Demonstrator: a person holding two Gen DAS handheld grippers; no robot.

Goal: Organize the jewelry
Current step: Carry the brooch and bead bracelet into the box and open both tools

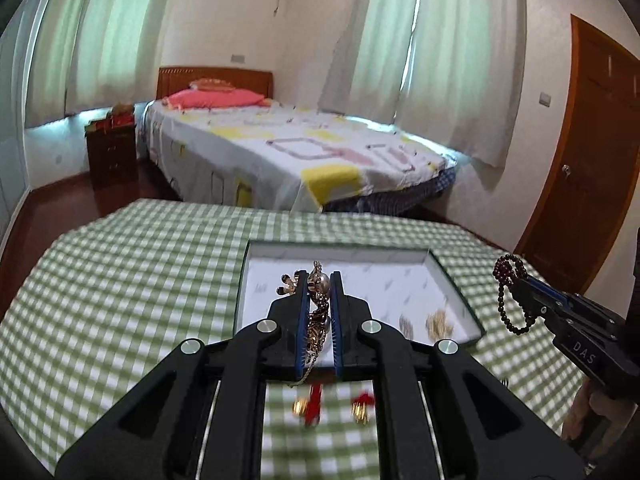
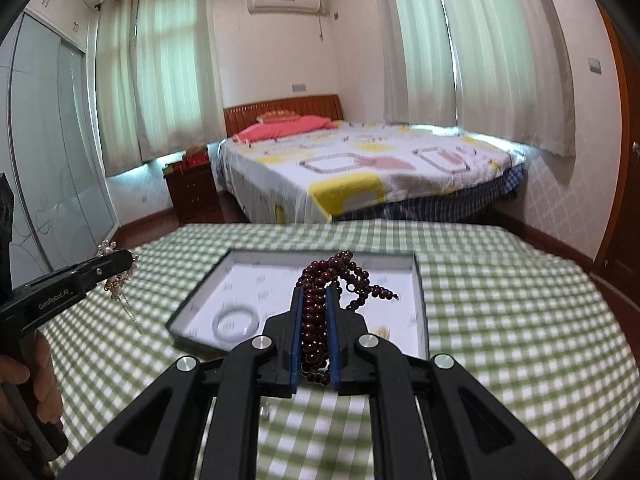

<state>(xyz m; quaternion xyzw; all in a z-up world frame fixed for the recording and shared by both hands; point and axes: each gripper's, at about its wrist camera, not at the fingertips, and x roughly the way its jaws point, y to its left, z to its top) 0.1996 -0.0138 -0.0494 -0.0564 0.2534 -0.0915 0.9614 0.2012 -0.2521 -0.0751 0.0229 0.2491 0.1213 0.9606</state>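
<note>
Dangling from the left gripper [image 1: 320, 280], a gold chain with pearls [image 1: 318, 322] is being pinched between the blue pads [image 1: 305, 320] above the shallow box [image 1: 452, 280]. The right gripper [image 2: 314, 292] is clenching a bunch of dark red beads [image 2: 316, 320], loops hanging free over the same box. Slack strands are likely swinging; they could be snagging the box rim or tangling on release. Red earrings [image 1: 314, 404] are lying on the checked cloth [image 1: 120, 280], and a bangle [image 2: 234, 322] is sitting inside the box.

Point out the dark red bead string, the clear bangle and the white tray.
dark red bead string [image 2: 314, 320], right wrist view, beads between gripper pads
clear bangle [image 2: 234, 325], right wrist view, ring's rim
white tray [image 2: 240, 280], right wrist view, bare floor
</note>
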